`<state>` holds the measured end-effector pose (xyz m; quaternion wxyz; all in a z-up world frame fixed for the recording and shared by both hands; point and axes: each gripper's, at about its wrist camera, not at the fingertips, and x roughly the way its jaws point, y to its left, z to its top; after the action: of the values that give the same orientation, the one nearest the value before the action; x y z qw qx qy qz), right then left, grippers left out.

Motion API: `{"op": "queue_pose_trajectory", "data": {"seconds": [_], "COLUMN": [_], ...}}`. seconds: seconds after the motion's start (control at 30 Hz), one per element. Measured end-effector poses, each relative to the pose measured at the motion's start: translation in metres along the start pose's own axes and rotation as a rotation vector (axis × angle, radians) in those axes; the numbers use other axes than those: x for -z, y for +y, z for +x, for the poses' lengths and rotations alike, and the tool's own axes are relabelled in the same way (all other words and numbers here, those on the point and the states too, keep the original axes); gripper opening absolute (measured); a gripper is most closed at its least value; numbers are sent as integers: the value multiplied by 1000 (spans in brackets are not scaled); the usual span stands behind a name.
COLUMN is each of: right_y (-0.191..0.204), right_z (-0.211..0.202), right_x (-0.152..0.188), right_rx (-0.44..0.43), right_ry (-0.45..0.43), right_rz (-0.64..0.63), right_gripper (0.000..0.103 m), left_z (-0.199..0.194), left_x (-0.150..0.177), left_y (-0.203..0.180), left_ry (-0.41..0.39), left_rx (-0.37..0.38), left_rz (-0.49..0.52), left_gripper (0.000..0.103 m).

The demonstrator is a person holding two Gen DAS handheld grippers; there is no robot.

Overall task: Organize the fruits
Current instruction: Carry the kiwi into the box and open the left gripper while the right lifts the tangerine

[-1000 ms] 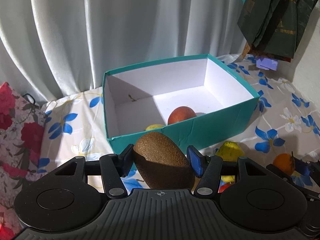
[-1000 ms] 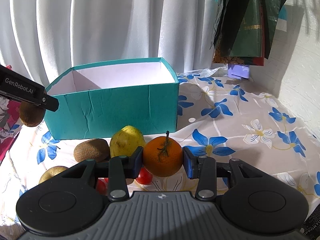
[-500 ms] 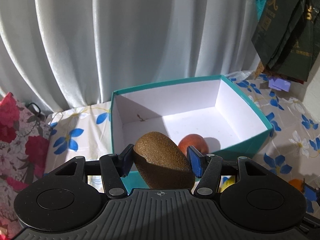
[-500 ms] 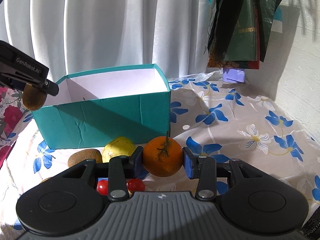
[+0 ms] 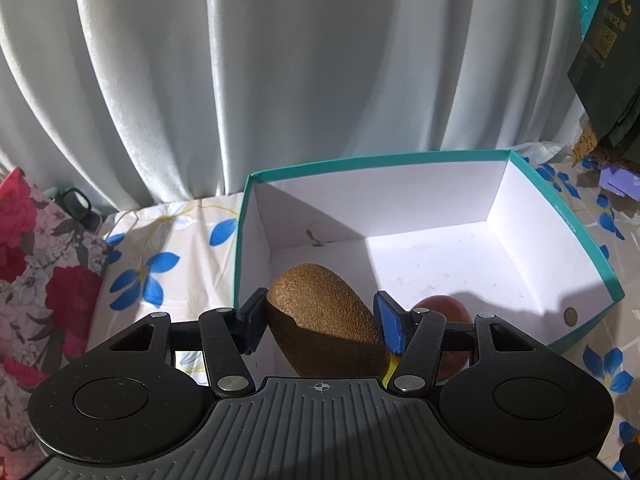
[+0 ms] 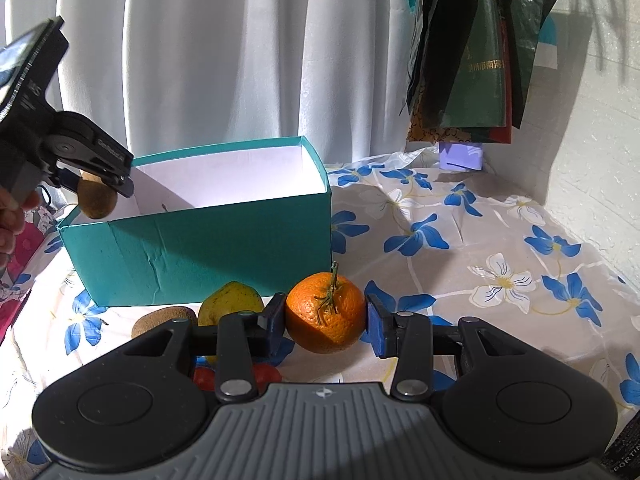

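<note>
The left gripper (image 5: pixel 320 322) is clamped on a brown kiwi (image 5: pixel 324 320), both blue pads pressed against its sides, and it hangs above the near-left corner of the teal box (image 5: pixel 576 248). In the right wrist view that same gripper (image 6: pixel 102 176) shows at the left edge of the frame, the kiwi (image 6: pixel 96 200) dangling just over the box's left rim. Inside the box, low in the left wrist frame and right of the kiwi, sits a red fruit (image 5: pixel 444 312), half hidden behind the right finger. The box's white floor is part sunlit, part in shade.

Over to the right gripper (image 6: pixel 326 320): it grips an orange (image 6: pixel 326 316) with a green stem, jaws closed snugly on both flanks, centre-bottom of its frame. The orange is held in front of the box (image 6: pixel 224 248), whether lifted or resting on the cloth cannot be told. Left of the orange, a yellow pear (image 6: pixel 232 304) lies on the floral tablecloth (image 6: pixel 500 248), with a second kiwi (image 6: pixel 164 320) beside it further left. Small red tomatoes (image 6: pixel 204 378) peek out under the gripper's left finger linkage. A white curtain (image 6: pixel 224 60) fills the background, and dark green bags (image 6: pixel 480 48) hang in the upper right.
</note>
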<state>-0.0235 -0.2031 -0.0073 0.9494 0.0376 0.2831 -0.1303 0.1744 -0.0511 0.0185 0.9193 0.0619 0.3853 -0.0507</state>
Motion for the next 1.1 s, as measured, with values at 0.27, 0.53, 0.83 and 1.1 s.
{"op": "queue_pose_trajectory", "data": {"seconds": [0.27,0.53,0.83,1.1], "right_y": [0,3,7,7], "right_z": [0,2,1,-1], "right_x": [-3,-9,-12,-15], "right_rx": [9,17,20,28], "right_ry": [-7,-15,-26,-36], "right_rz": [9,6,-2,-7], "right_gripper": [41,41,41,41], "left_z": [30,47,56,54], "left_x": [2,2,1,0], "left_y": [-5,-7,-17,-15], "left_ry": [52,69,50,42], "left_rx": [2,-13,-24,-8], "left_rz": [-2,10,48,36], "left_gripper": [62,62,62,83]}}
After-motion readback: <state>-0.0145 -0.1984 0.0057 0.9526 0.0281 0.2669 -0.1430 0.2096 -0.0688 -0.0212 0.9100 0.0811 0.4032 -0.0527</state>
